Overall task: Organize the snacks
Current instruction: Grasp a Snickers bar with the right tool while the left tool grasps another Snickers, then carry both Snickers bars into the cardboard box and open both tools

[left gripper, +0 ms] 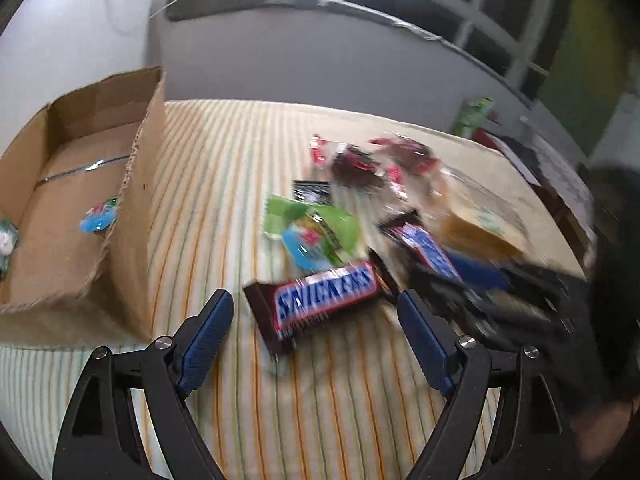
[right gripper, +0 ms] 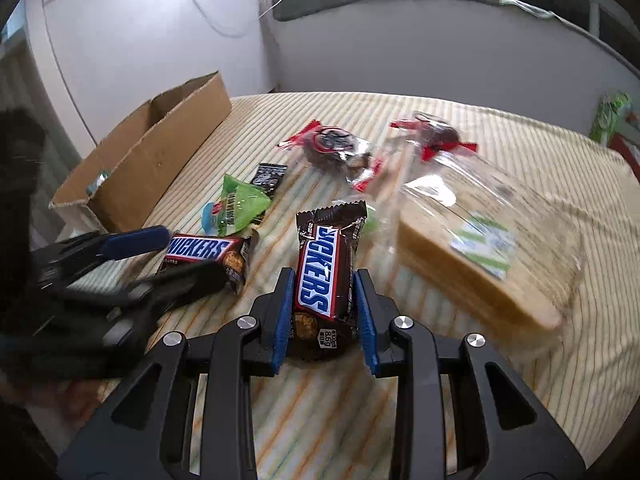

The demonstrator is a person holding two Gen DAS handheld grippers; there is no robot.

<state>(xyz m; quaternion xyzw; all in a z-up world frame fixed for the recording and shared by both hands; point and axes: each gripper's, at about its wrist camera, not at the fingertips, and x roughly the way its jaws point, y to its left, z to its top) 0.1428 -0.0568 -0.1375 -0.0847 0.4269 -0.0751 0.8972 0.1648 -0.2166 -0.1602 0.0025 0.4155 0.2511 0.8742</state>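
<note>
Right tongs (right gripper: 324,308) clamp a Snickers bar (right gripper: 326,268) by its long sides, the wrapper's upper end standing free above the blue pads. Left tongs (left gripper: 316,344) gape wide and empty over a second Snickers bar (left gripper: 324,300) lying on the striped bed (left gripper: 320,420). The cardboard box (left gripper: 80,208), open-topped, sits to the left of the snack pile, with a few sweets already inside. Risks: the glossy wrapper may slide from the narrow grip in transit; the two tongs work close together and may collide; the bagged bread (right gripper: 476,256), just beside the held bar, may be dragged along.
</note>
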